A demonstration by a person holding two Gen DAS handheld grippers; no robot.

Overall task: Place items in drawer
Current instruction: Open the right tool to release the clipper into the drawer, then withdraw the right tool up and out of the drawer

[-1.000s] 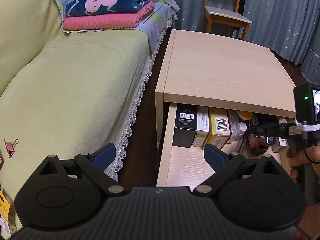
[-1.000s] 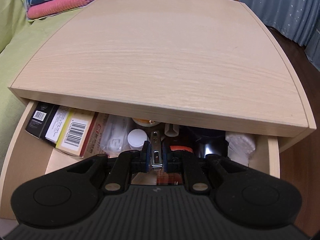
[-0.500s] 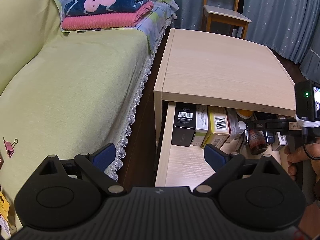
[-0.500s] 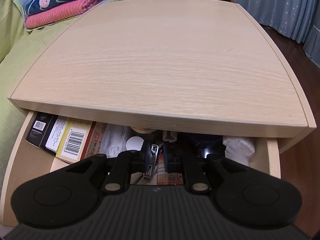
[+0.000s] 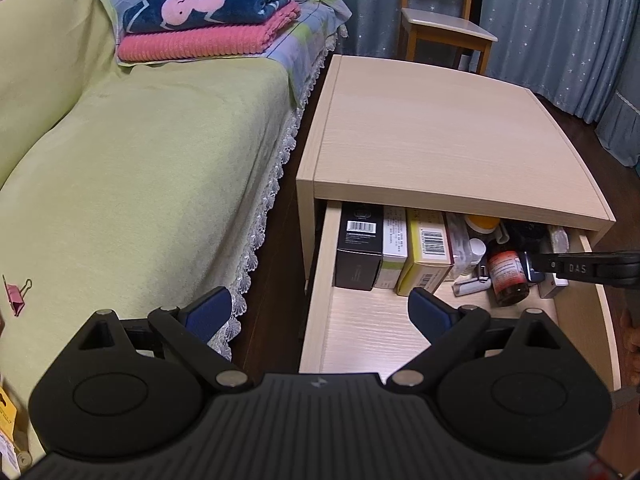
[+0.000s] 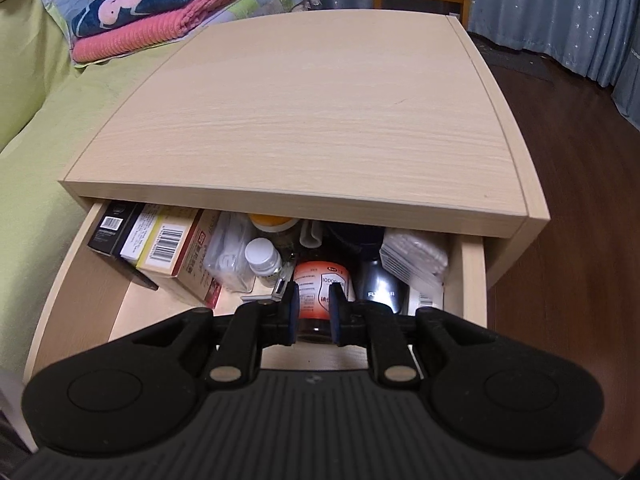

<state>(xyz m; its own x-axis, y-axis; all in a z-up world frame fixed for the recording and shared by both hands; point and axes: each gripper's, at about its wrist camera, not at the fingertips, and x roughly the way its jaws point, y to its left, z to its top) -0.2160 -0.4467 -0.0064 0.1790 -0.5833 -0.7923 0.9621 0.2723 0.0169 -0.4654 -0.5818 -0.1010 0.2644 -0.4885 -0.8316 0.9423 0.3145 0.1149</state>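
Note:
The pale wood drawer (image 6: 472, 272) stands pulled out of the nightstand (image 6: 304, 120) and is crowded with boxes and bottles. My right gripper (image 6: 314, 300) hovers over its front middle, open by a narrow gap with nothing between the pads. Behind that gap lies a brown bottle (image 6: 320, 280) with an orange label. A small silver metal item (image 6: 276, 290) lies in the drawer just left of the left pad. My left gripper (image 5: 320, 312) is wide open and empty, low at the drawer's (image 5: 316, 300) left front corner. In the left wrist view the right gripper (image 5: 534, 266) reaches in from the right.
A black box (image 5: 360, 248), a white box and a yellow box (image 5: 428, 256) stand along the drawer's left side. A white-capped bottle (image 6: 262, 256), a bag of cotton swabs (image 6: 416, 258) and a black cylinder (image 6: 380, 288) fill the rest. A green-covered bed (image 5: 140, 184) lies left, with a pink binder clip (image 5: 16, 296).
The right gripper's fingers have parted and let go of the silver metal item, which now lies in the drawer beside them. The left gripper has drawn back a little.

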